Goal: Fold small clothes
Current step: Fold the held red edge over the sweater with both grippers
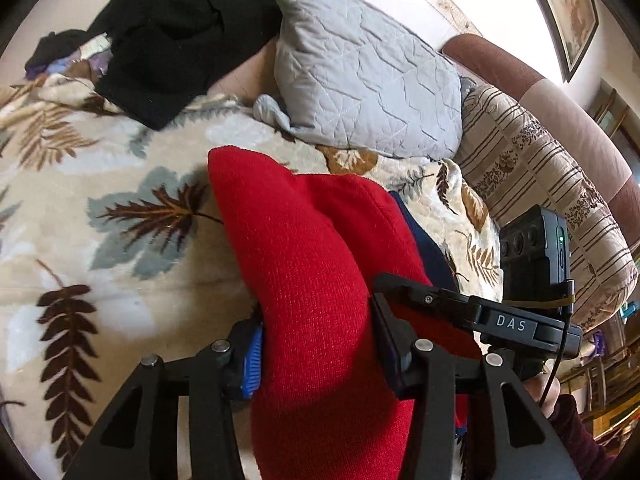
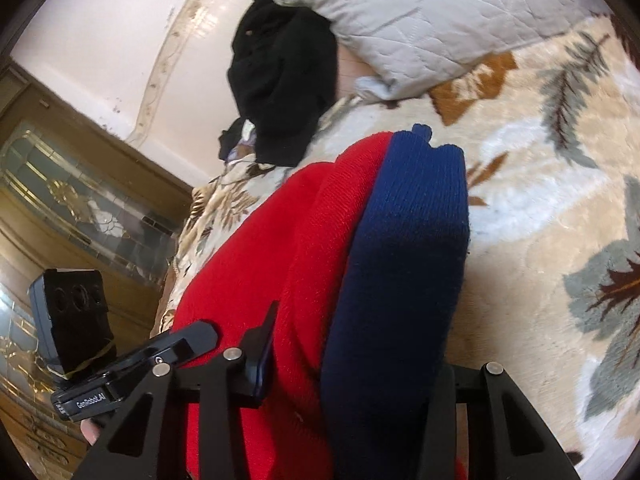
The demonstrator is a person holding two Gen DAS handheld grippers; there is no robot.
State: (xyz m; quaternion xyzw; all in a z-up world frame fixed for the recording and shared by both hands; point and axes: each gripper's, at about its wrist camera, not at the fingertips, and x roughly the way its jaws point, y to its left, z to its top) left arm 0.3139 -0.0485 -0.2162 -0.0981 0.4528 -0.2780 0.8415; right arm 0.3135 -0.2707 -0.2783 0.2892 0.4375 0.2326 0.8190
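A small red knit garment [image 1: 304, 272] with a navy blue band [image 2: 404, 264] hangs bunched over a leaf-patterned blanket [image 1: 120, 208]. My left gripper [image 1: 320, 352] is shut on the red fabric, which fills the gap between its fingers. My right gripper [image 2: 352, 356] is shut on the same garment, gripping both red [image 2: 256, 288] and navy layers; its right finger is hidden behind the cloth. The navy edge also shows in the left wrist view [image 1: 424, 240].
A black garment pile [image 1: 176, 36] lies at the far side of the bed, beside a grey quilted pillow [image 1: 360, 76]. A striped cushion [image 1: 532, 184] and padded headboard [image 1: 520, 76] stand at the right. A wooden glass-fronted cabinet [image 2: 60, 208] is beyond the bed edge.
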